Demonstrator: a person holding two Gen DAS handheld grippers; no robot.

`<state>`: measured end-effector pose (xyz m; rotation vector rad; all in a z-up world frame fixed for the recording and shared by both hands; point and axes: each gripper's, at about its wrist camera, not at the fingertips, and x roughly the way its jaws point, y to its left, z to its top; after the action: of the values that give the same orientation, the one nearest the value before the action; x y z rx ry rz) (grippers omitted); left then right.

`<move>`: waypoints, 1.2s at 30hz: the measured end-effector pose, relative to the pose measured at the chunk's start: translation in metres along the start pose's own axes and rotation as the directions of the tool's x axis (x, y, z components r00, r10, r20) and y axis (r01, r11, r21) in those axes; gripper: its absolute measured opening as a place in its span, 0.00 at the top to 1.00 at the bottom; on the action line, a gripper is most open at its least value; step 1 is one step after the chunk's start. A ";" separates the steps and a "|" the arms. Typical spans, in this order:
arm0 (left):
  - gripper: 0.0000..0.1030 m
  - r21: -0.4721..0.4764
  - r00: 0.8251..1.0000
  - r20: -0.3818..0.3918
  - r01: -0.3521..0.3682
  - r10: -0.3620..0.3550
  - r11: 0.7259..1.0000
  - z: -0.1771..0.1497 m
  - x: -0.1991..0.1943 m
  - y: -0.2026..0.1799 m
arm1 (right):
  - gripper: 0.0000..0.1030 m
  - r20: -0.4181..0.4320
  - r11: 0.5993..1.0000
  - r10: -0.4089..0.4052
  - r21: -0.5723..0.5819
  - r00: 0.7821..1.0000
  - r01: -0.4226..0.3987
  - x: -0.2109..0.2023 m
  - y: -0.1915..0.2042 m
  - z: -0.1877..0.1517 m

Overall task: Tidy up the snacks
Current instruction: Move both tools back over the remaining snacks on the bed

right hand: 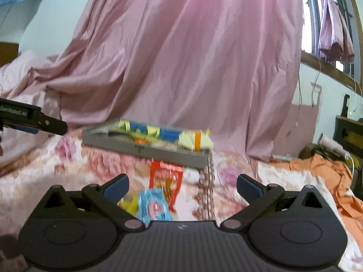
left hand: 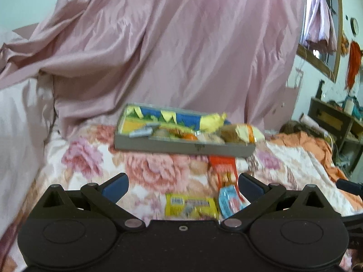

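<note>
A grey box [left hand: 181,146] [right hand: 145,150] with a blue and yellow lining lies on the floral bedspread and holds several snacks, among them a yellow packet [left hand: 212,121] and a pale yellow-and-orange packet [left hand: 247,133] [right hand: 196,141]. In front of the box lie a red packet [left hand: 223,170] [right hand: 165,176], a light blue packet [left hand: 229,200] [right hand: 153,206] and a yellow packet [left hand: 190,206] [right hand: 129,202]. My left gripper [left hand: 182,184] hangs open above the loose packets, nothing between its fingers. My right gripper [right hand: 181,185] is open too, just right of the same packets. The left gripper's tip [right hand: 48,122] shows at the left edge of the right wrist view.
The floral bedspread [left hand: 145,170] covers the bed. A large pink curtain [left hand: 170,45] [right hand: 192,56] drapes down behind the box. An orange cloth [left hand: 313,145] [right hand: 322,167] lies bunched at the right. A dark wooden shelf [left hand: 335,117] and a window [right hand: 326,22] stand at far right.
</note>
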<state>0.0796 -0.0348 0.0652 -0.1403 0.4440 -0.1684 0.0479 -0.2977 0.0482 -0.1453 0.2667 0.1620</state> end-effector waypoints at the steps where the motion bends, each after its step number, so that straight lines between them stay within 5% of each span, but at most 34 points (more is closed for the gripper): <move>1: 0.01 0.008 1.000 -0.015 0.004 -0.004 1.000 -0.004 -0.001 0.000 | 0.00 -0.036 1.000 0.000 -0.001 0.999 0.000 0.000 0.000 -0.003; 17: 0.01 0.105 0.977 -0.213 0.051 -0.028 0.993 -0.050 0.019 -0.004 | 0.00 -0.319 0.994 0.097 0.070 0.943 -0.078 0.024 0.003 -0.033; 36: 0.01 0.217 0.933 -0.348 0.172 -0.088 0.961 -0.065 0.072 -0.024 | 0.00 -0.403 0.997 0.068 0.066 0.913 -0.045 0.045 0.000 -0.049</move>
<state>0.1127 -0.0785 -0.0185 0.1052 0.7514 -0.3806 0.0784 -0.2999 -0.0110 -0.1147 0.6904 0.1815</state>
